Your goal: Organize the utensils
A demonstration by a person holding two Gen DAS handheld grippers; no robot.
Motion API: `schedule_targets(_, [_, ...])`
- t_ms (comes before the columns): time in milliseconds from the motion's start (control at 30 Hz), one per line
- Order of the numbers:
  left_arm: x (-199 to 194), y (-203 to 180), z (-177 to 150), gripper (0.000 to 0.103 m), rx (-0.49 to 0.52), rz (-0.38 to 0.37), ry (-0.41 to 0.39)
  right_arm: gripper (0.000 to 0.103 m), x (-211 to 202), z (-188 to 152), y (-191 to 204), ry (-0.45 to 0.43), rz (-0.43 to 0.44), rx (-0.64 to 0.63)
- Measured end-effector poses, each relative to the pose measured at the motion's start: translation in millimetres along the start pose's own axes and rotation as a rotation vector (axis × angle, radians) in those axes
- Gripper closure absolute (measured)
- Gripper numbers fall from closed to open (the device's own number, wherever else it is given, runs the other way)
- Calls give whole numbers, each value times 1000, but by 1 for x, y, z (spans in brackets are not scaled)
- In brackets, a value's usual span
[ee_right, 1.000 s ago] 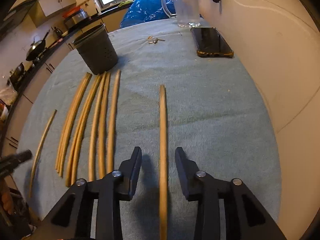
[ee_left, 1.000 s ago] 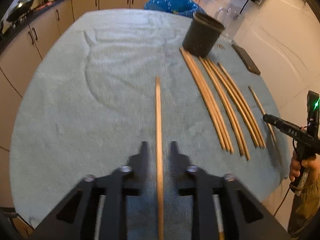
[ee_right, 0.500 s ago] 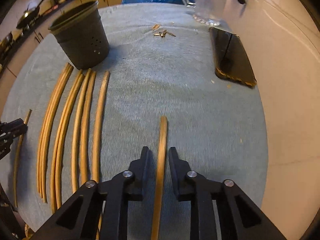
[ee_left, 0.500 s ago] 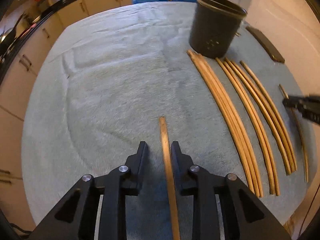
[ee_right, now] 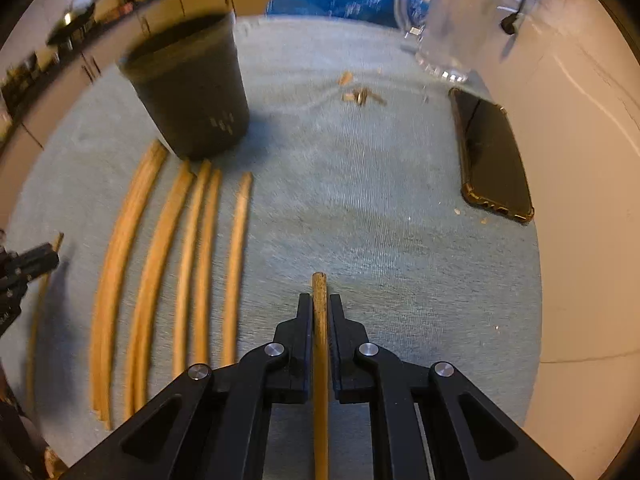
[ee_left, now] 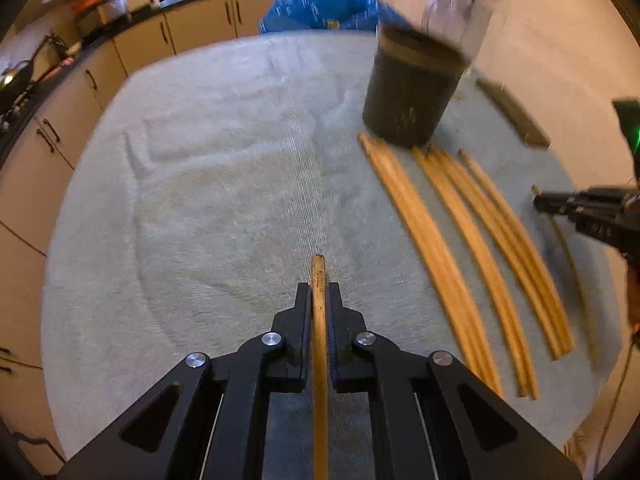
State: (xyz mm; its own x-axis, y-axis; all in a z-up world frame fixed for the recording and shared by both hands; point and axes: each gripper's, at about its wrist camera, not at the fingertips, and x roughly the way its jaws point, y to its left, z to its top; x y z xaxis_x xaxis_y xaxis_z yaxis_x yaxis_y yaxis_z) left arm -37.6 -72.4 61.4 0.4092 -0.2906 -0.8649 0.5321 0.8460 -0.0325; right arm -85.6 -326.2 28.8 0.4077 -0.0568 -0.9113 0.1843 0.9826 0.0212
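My left gripper (ee_left: 319,294) is shut on a wooden chopstick (ee_left: 319,276) whose tip sticks out just past the fingertips. My right gripper (ee_right: 319,304) is shut on another wooden chopstick (ee_right: 319,286) the same way. Several more chopsticks (ee_left: 452,248) lie in a row on the grey-blue cloth, also in the right wrist view (ee_right: 192,264). A dark perforated holder cup (ee_left: 412,92) stands upright at their far ends, also in the right wrist view (ee_right: 188,88). The other gripper shows at each view's edge: right one (ee_left: 588,212), left one (ee_right: 24,268).
A black phone (ee_right: 492,156) lies at the right on the cloth by the wall. A clear glass jug (ee_right: 448,20) stands behind it. Small keys or bits (ee_right: 360,96) lie mid-table. A blue bag (ee_left: 320,0) and kitchen cabinets (ee_left: 48,140) are beyond the table edge.
Both grippers closed on their chopsticks and slid forward along them towards the holder, so only short tips now stick out. The holder looks nearer in both views.
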Motion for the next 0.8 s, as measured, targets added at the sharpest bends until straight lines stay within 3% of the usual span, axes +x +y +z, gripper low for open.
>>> schedule_targets(300, [-111, -3, -11, 96, -20, -40, -299, 96, -89, -23, -1, -293, 109, 100])
schedule_targets(633, [-161, -30, -28, 96, -8, -18, -468, 96, -142, -53, 13, -483, 168, 94])
schedule_targets(800, [-178, -39, -31, 96, -13, -62, -513, 96, -160, -62, 20, -535, 203, 87])
